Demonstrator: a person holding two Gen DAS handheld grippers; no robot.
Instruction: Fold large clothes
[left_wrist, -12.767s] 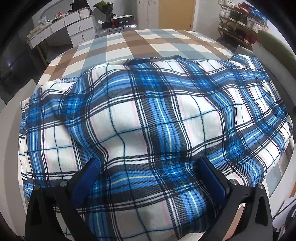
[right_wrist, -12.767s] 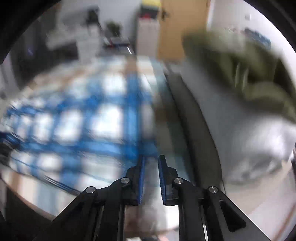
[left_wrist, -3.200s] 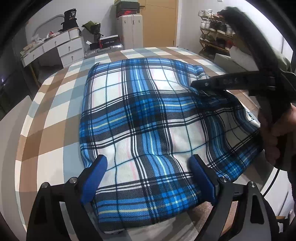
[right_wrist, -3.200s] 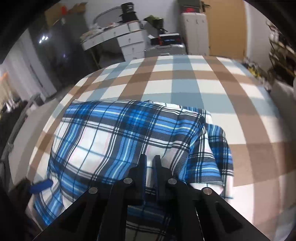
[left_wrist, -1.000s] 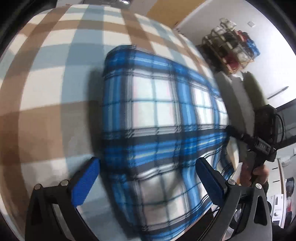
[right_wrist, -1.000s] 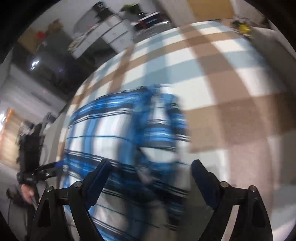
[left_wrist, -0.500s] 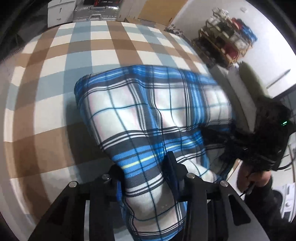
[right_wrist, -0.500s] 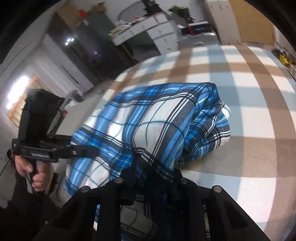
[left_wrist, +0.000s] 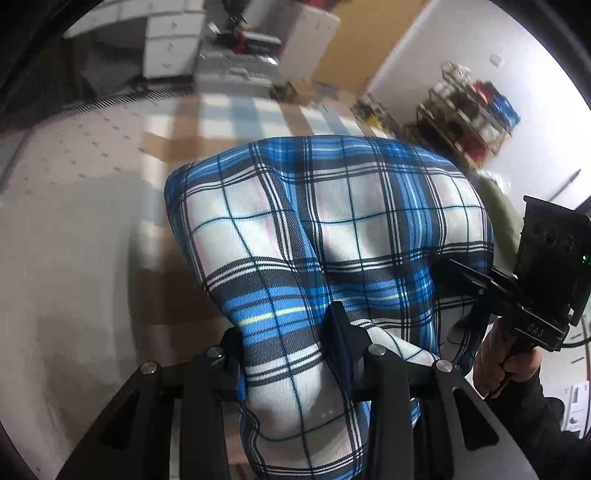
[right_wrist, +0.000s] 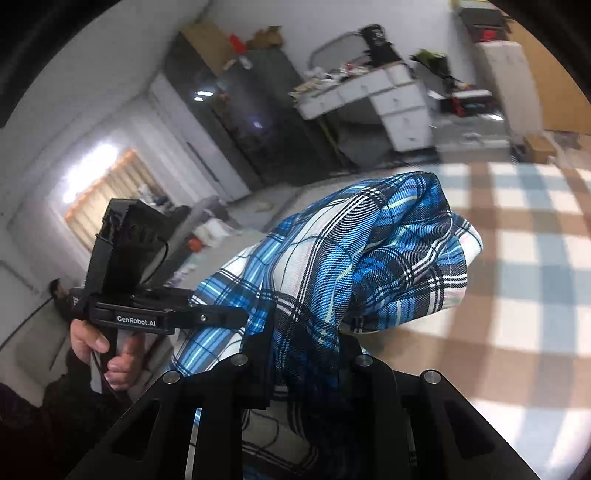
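- Now both grippers pinch the blue plaid cloth (left_wrist: 332, 229): the left gripper (left_wrist: 291, 339) clamps a thick bunched fold, and the right gripper (right_wrist: 306, 347) bites the opposite edge.
- The cloth hangs lifted between them, above the checked bedspread (right_wrist: 517, 258).
- To fold well, I would keep both hands level and carry the held edge evenly across, so the layers land square without twisting.
- A second ago both sets of jaws stood spread wide over the cloth lying flat; since then they have closed on it and raised it.
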